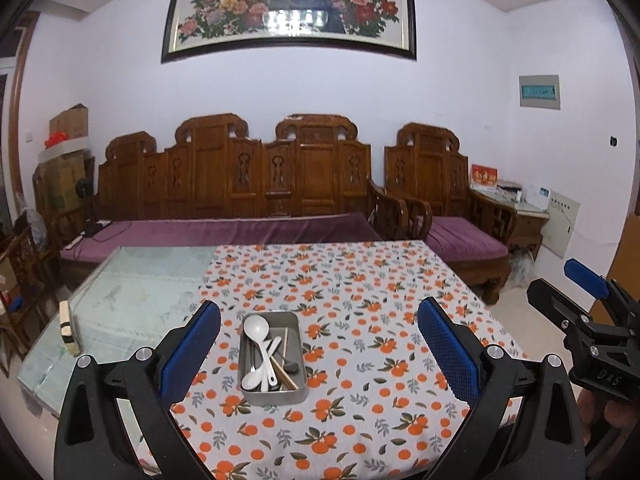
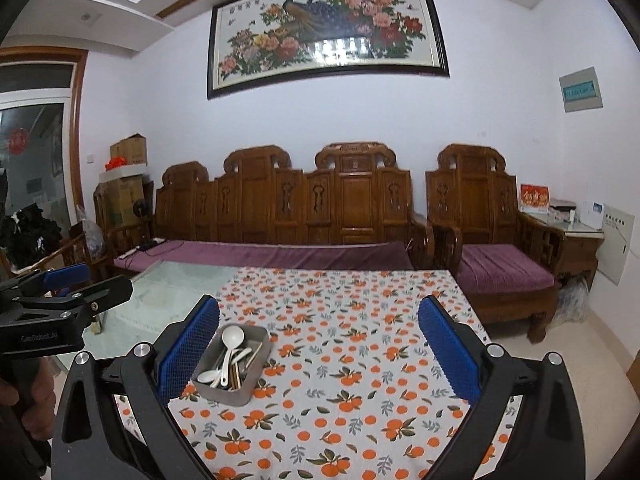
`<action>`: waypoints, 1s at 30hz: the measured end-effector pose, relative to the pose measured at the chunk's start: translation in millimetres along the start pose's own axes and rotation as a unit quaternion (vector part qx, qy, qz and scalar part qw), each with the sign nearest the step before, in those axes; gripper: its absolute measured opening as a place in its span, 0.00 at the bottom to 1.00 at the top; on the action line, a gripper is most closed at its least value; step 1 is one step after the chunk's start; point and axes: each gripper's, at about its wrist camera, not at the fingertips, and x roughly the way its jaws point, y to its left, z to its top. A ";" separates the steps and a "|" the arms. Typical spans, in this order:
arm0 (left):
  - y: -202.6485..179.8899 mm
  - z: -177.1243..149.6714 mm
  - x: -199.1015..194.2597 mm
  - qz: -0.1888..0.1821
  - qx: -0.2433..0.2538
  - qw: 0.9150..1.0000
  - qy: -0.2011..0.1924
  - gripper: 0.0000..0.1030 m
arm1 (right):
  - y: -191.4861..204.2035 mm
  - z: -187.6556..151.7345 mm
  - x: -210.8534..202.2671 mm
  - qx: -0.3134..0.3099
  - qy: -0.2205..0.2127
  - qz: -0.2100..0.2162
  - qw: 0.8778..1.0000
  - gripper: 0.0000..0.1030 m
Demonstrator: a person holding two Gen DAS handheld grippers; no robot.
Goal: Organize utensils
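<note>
Left wrist view: left gripper (image 1: 319,344) spread wide, holding nothing, above the metal tin (image 1: 273,394) of white spoons (image 1: 260,340) and chopsticks (image 1: 285,364) on the tablecloth (image 1: 360,288), toward the table's near edge.
Right wrist view: right gripper (image 2: 319,346) spread wide, empty; tin (image 2: 230,394) beside its left finger (image 2: 188,350).

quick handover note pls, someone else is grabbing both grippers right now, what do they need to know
Left hand-held gripper: open, empty, raised above the table, the metal tray between its fingers in its view.
Right hand-held gripper: open, empty, raised, to the right of the tray.
Utensils: white spoons, chopsticks and some darker pieces lie jumbled together in the tray on the orange-print tablecloth. None lie on the cloth.
Done: everything is gathered in the tray.
Left: probably the sorting itself; nothing is gripped yet.
</note>
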 end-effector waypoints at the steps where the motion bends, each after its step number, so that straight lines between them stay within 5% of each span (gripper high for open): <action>1: 0.2 0.6 -2.4 0.000 -0.001 1.000 -0.004 0.92 | -0.1 1.0 -2.0 0.001 -0.002 0.001 1.000 0.97; 30: 2.3 -4.3 -4.1 0.004 0.000 1.000 -0.004 0.92 | -0.7 -1.1 -1.9 0.007 0.001 0.003 1.000 0.97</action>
